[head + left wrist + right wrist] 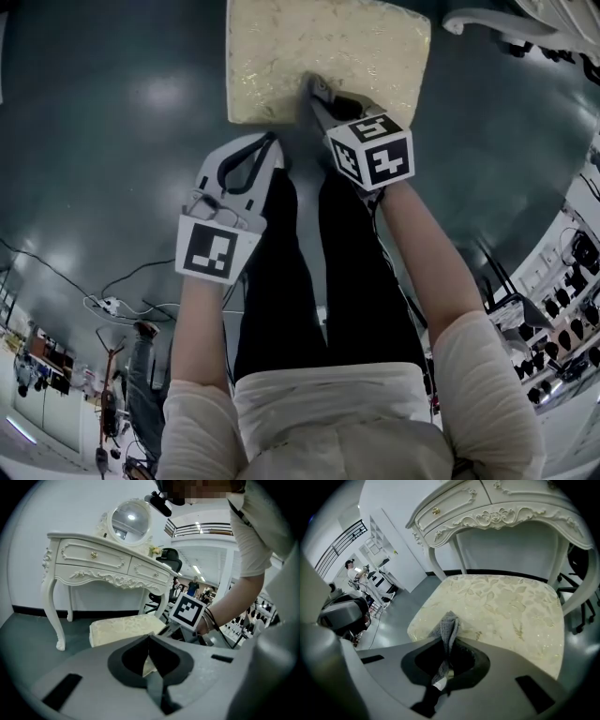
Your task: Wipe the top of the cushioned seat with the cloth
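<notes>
The cushioned seat (328, 47) is a cream, floral-patterned stool top, seen at the top of the head view and filling the right gripper view (506, 606). My right gripper (317, 91) sits at the seat's near edge, shut on a grey knitted cloth (449, 629) that sticks up between the jaws and touches the cushion. My left gripper (269, 147) hangs over the floor just short of the seat's near left corner, shut with nothing in it. From the left gripper view the seat (119, 627) lies ahead, with the right gripper's marker cube (189, 611) beside it.
A white carved dressing table (103, 559) with a round mirror (130, 520) stands over the far side of the seat; its legs (440, 569) flank the cushion. Cables and a power strip (112, 305) lie on the dark floor to my left. Shelving (562, 309) stands at the right.
</notes>
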Motion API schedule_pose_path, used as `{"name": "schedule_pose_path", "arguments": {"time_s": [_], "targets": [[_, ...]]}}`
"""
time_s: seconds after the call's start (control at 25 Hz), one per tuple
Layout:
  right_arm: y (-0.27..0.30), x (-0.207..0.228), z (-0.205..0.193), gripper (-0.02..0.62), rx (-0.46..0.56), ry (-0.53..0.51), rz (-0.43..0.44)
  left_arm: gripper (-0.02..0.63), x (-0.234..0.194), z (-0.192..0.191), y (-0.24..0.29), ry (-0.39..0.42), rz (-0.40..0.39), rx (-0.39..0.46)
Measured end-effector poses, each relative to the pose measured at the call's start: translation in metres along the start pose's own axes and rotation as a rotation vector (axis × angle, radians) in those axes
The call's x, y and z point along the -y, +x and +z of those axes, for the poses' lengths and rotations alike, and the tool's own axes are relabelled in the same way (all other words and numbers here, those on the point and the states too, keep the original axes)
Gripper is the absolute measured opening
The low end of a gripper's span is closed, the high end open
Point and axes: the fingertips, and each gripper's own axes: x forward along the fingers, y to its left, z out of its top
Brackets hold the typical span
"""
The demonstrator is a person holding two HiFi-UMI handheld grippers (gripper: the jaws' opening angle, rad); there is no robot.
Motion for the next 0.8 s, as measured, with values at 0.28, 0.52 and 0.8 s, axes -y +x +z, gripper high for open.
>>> {"name": "schedule_pose_path", "arguments": {"time_s": [0.28,0.52,0.8], "targets": [[-0.031,0.046,-0.019,0.028,-0.004,0.03,-0.047,0.003,0.035,0.013,0.027,0.043,-0.046,-0.011],[-0.056,0.079,-0.036,0.028,-0.013,0.057,-0.089,0.003,0.062,0.026,0.05,0.061,-0.075,-0.009],[-0.079,0.11,-0.057,0.028,-0.005,0.085,-0.113,0.003,0.09,0.035,0.078,0.088,-0.106,-0.001]]}}
